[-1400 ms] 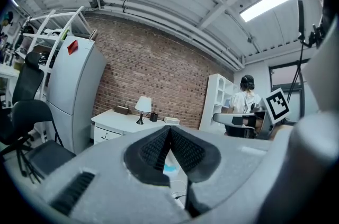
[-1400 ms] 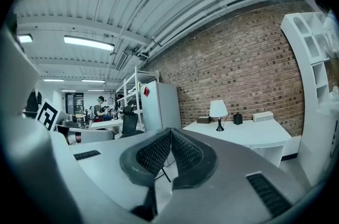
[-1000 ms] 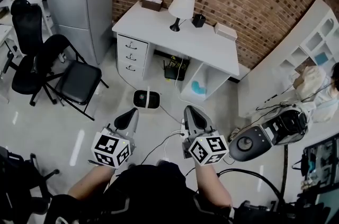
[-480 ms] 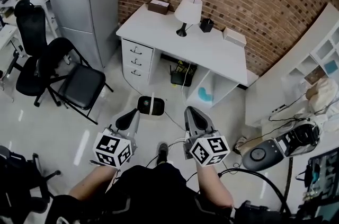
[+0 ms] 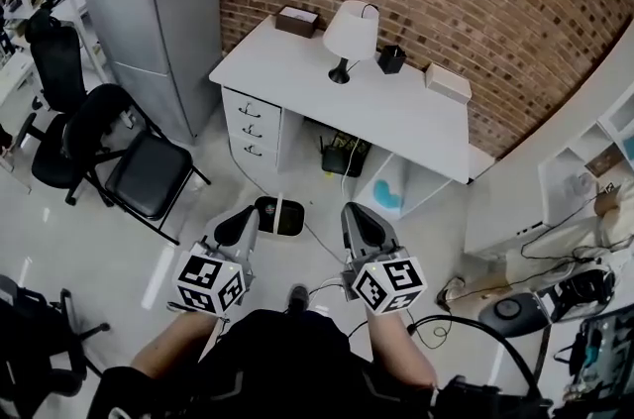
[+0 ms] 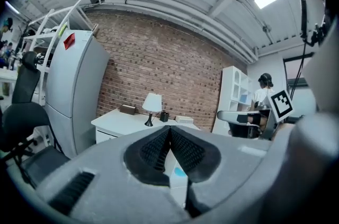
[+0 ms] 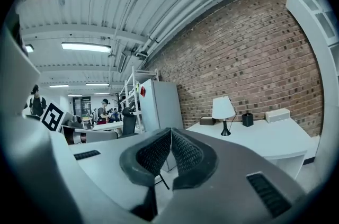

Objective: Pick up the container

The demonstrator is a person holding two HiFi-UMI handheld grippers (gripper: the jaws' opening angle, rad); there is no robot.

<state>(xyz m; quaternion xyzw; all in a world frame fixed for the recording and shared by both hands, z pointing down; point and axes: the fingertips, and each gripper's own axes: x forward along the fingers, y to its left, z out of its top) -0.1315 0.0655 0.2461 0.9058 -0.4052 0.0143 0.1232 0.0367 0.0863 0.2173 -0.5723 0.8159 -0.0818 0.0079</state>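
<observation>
me: nearer the desk (image 5: pixel 297 75) now than a second ago.
you: holding anything?
me: no, left tongs (image 5: pixel 236 227) and right tongs (image 5: pixel 359 219) both closed, empty; black container (image 5: pixel 391 59) sits on the desk, untouched.

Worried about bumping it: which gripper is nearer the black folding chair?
Left. The left gripper is below and right of the black folding chair in the head view; the right gripper is farther right.
</observation>
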